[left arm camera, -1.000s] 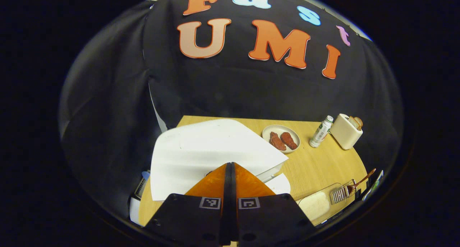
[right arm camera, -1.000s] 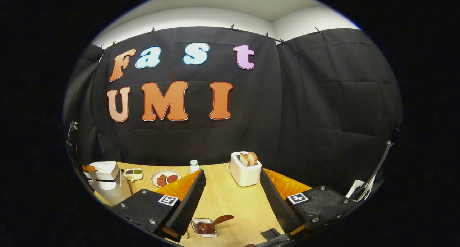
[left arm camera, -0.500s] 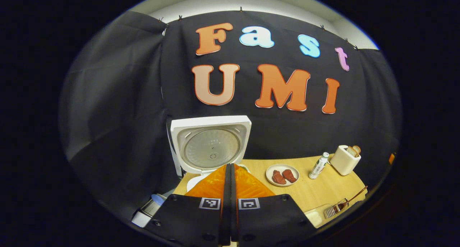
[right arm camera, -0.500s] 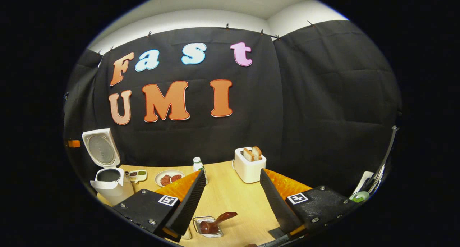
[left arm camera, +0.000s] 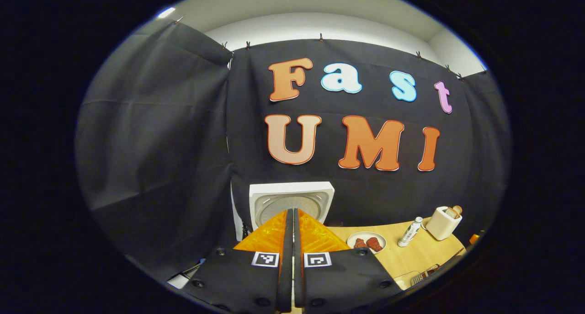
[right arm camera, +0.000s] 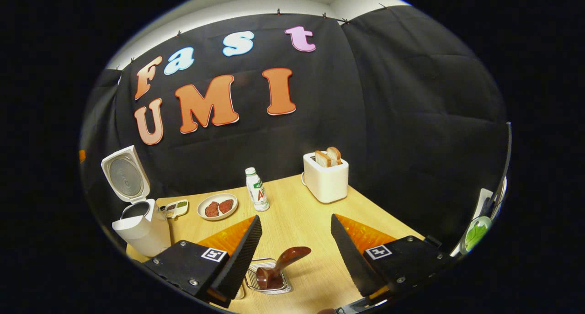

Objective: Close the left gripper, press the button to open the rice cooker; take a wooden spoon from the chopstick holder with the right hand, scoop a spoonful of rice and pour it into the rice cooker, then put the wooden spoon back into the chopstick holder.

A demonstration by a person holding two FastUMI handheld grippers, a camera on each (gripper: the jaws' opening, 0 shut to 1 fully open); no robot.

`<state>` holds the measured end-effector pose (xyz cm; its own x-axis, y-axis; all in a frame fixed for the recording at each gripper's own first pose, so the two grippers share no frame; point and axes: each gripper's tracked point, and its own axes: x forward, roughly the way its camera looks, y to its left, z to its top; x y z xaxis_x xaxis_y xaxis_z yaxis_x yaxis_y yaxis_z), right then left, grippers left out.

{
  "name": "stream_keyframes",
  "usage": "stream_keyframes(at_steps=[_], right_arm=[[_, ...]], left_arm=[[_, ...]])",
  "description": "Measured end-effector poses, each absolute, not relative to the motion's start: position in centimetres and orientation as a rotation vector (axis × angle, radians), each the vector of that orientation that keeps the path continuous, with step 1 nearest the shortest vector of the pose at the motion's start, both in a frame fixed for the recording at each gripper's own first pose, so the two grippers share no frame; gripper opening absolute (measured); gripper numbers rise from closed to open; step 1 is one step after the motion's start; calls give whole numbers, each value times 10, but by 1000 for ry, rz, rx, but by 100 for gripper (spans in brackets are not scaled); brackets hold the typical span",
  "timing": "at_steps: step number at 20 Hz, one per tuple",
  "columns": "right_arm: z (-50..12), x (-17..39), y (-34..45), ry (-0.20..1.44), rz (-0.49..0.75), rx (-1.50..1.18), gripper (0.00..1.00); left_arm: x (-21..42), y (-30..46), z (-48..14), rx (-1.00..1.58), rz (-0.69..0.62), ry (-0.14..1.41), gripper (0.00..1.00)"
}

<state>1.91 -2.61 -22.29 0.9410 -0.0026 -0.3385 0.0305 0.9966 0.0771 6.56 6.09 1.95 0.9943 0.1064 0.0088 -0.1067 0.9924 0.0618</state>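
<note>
Right gripper view gives us the right gripper (right arm camera: 296, 245) with its jaws spread wide and empty above the tabletop (right arm camera: 311, 213); between them, below, the wooden spoon (right arm camera: 279, 267) stands tilted in the wire chopstick holder (right arm camera: 269, 282); the rice cooker (right arm camera: 139, 225) sits at the far left with its lid (right arm camera: 124, 173) raised; in the left gripper view we see the left gripper (left arm camera: 292, 241) with its jaws clenched on nothing, the cooker's upright lid just behind them; a plate (right arm camera: 217, 206), bottle (right arm camera: 257, 189) and toaster (right arm camera: 326, 179) stand farther back.
</note>
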Motion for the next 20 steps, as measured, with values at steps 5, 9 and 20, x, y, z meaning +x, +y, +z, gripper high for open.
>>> stream_keyframes(at_steps=[5,9,20], right_arm=[[-271,21,-10,445,25,211,95],[-301,25,0,515,36,294,95],[-331,19,13,594,41,485,38]], left_arm=[[50,67,32,56,119,-30,64],[40,70,37,61,137,-42,92],[32,95,31,69,204,-21,100]])
